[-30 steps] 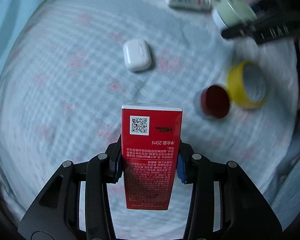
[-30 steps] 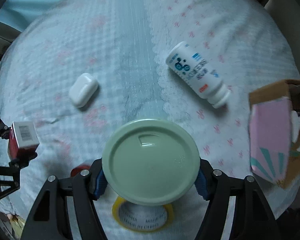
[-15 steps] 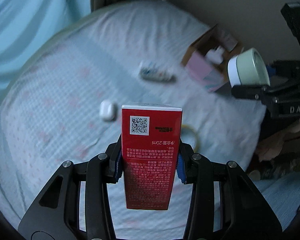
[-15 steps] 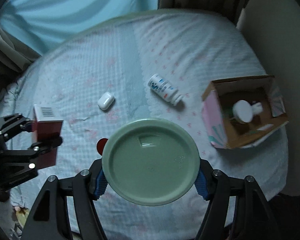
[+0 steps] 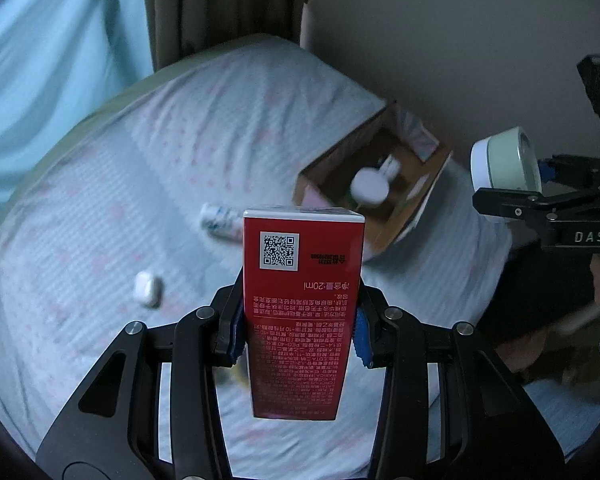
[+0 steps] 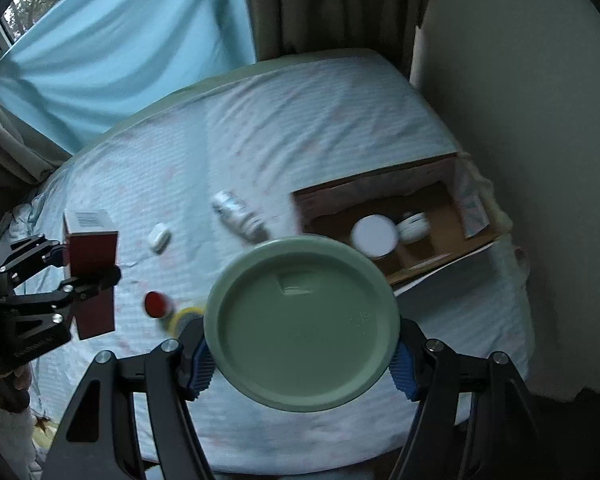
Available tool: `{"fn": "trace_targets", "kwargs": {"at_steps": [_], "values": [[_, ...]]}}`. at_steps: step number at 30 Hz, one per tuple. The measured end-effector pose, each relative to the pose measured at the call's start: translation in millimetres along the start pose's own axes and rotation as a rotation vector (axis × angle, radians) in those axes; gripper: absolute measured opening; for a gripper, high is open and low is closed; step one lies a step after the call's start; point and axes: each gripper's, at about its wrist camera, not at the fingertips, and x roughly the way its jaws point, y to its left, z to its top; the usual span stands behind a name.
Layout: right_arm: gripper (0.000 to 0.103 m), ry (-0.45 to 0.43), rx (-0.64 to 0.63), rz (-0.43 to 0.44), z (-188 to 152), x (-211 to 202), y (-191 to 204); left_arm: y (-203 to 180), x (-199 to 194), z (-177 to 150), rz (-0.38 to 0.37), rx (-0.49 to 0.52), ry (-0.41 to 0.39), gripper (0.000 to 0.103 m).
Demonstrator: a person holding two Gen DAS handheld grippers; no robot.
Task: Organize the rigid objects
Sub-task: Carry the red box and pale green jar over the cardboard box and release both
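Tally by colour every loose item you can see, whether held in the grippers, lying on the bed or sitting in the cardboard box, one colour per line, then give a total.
Red: 2, the red carton and red cap
Green: 1, the green-lidded jar
Yellow: 1, the tape roll
White: 4, the earbud case, bottle, and round lid and small white item in the box
Total: 8

The white bottle point(image 5: 219, 222) at centre frame is motion-blurred, its label unreadable. The red box point(image 5: 301, 312) hides a yellow object beneath it in the left wrist view. The green lid point(image 6: 302, 330) covers the cardboard box's point(image 6: 384, 194) near corner.
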Motion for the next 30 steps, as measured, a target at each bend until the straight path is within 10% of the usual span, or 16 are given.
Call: {"fn": "trace_targets", "kwargs": {"at_steps": [16,23,30], "values": [[0.066,0.121,-0.062,0.069,108.8,111.1,-200.6,-80.4,144.0,93.9,0.085,-0.32,0.086,0.038],[0.066,0.16,-0.132,0.048,112.7,160.1,-221.6,-81.1,204.1,95.2,0.091,-0.404,0.168,0.038],[0.066,0.149,-0.468,0.0,87.2,197.1,-210.0,-76.4,256.5,83.4,0.116,-0.463,0.244,0.038]]}}
